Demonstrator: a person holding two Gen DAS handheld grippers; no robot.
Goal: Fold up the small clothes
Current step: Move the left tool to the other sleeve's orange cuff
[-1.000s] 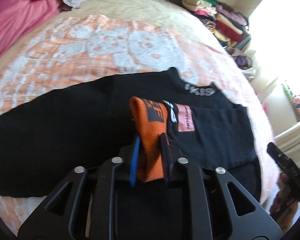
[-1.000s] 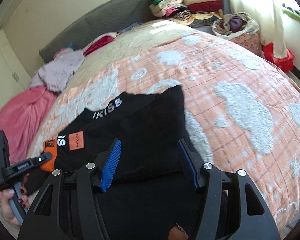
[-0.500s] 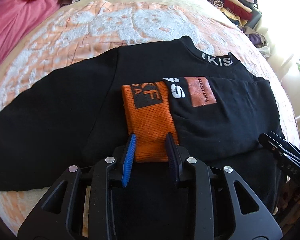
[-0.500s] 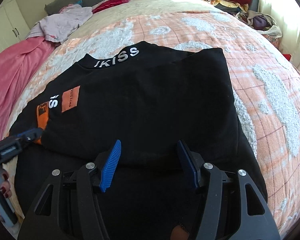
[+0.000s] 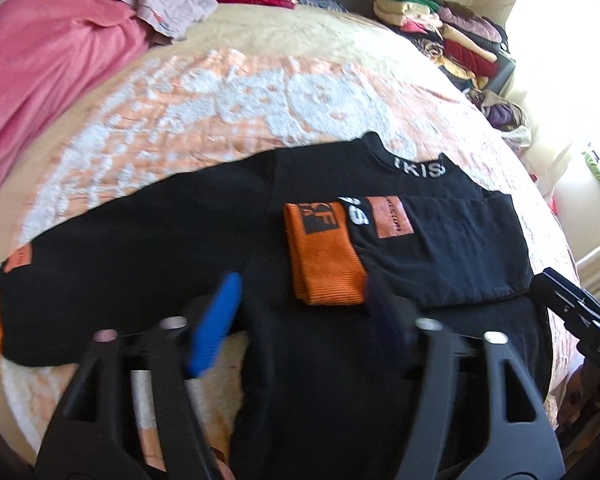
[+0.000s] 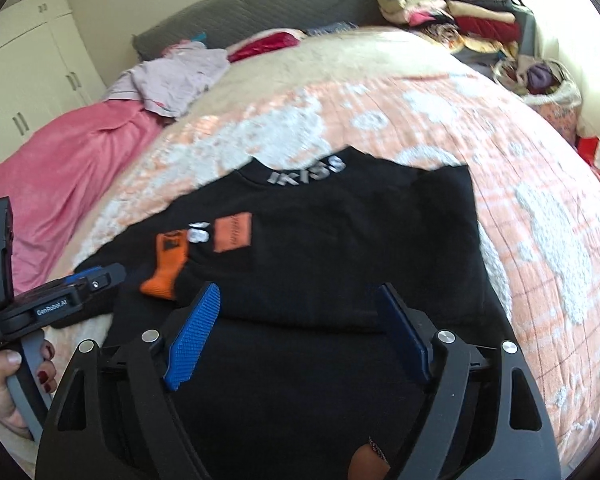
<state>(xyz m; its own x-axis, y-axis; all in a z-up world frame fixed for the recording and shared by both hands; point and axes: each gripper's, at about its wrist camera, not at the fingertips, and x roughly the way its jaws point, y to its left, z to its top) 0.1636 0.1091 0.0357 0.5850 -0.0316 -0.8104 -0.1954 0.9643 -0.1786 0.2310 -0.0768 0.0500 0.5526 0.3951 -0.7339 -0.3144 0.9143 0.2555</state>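
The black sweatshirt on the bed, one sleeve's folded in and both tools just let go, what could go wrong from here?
1. The folded sleeve's orange cuff lies loose on the black sweatshirt; the left tool, jaws just opened and empty, hovers close and could drag it askew.
2. The other sleeve still stretches out flat toward the bed's edge; pulling it across may shift the body.
3. The right tool, also open, could snag the folded edge.
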